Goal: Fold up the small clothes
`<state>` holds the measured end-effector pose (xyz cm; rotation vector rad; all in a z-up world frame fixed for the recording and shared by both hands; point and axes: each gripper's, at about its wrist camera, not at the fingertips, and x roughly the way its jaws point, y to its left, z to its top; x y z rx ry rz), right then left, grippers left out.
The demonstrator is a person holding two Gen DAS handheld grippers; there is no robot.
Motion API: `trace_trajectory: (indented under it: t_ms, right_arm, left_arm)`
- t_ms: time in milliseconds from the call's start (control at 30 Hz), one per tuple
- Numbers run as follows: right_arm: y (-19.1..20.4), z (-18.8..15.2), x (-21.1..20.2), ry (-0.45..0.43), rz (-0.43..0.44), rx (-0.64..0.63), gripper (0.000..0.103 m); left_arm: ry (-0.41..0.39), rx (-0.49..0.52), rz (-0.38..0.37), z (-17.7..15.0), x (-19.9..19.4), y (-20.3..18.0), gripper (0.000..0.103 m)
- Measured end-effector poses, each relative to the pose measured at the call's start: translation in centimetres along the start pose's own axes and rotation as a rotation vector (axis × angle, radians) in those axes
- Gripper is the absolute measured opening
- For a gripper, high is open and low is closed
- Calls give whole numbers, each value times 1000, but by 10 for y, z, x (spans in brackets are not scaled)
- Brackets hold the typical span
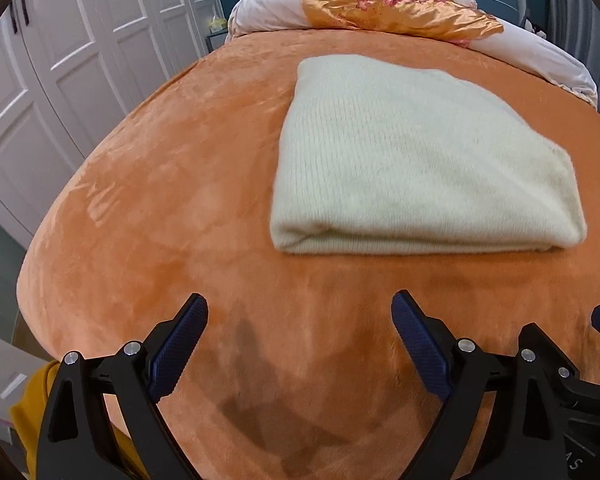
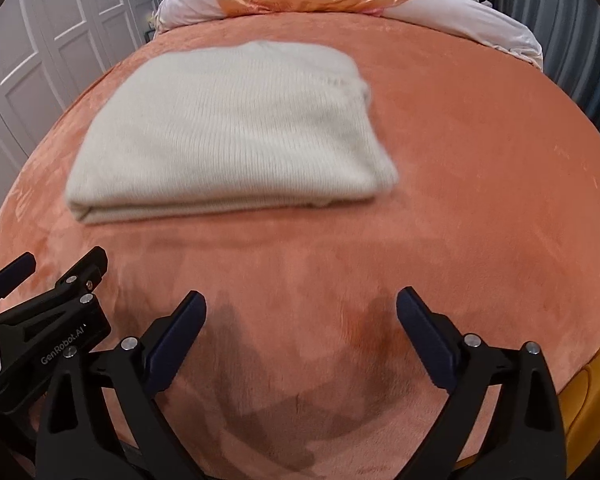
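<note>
A cream knitted garment (image 1: 416, 152) lies folded into a thick rectangle on the orange bed cover (image 1: 172, 184); the right wrist view shows the same garment (image 2: 236, 132) left of centre. My left gripper (image 1: 300, 312) hovers open over bare cover, short of the garment's near fold, with nothing between its blue pads. My right gripper (image 2: 302, 308) is also open and empty, back from the garment's near edge. Each gripper shows in the other's view: the right gripper (image 1: 580, 360) at the lower right edge, the left gripper (image 2: 40, 304) at the lower left.
A rolled quilt (image 1: 400, 8) with an orange floral satin panel lies across the head of the bed. White wardrobe doors (image 1: 68, 48) stand to the left. Mustard-yellow fabric (image 1: 32, 408) shows at the near bed edge, also yellow fabric (image 2: 588, 400) at the right.
</note>
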<state>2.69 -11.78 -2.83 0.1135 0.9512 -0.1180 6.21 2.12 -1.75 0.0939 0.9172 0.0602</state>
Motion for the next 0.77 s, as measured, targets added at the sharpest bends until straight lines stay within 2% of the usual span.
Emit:
trace_trajectory:
  t_ms: [367,767]
  right_arm:
    - [-6,15,-4,-28,-14,15,94]
    - [-3,22,-8,-46,-21,10,94]
  left_arm:
    - [-48,8,7,16,-6,-7,90]
    - [-53,3,8,22,-9,-6,89]
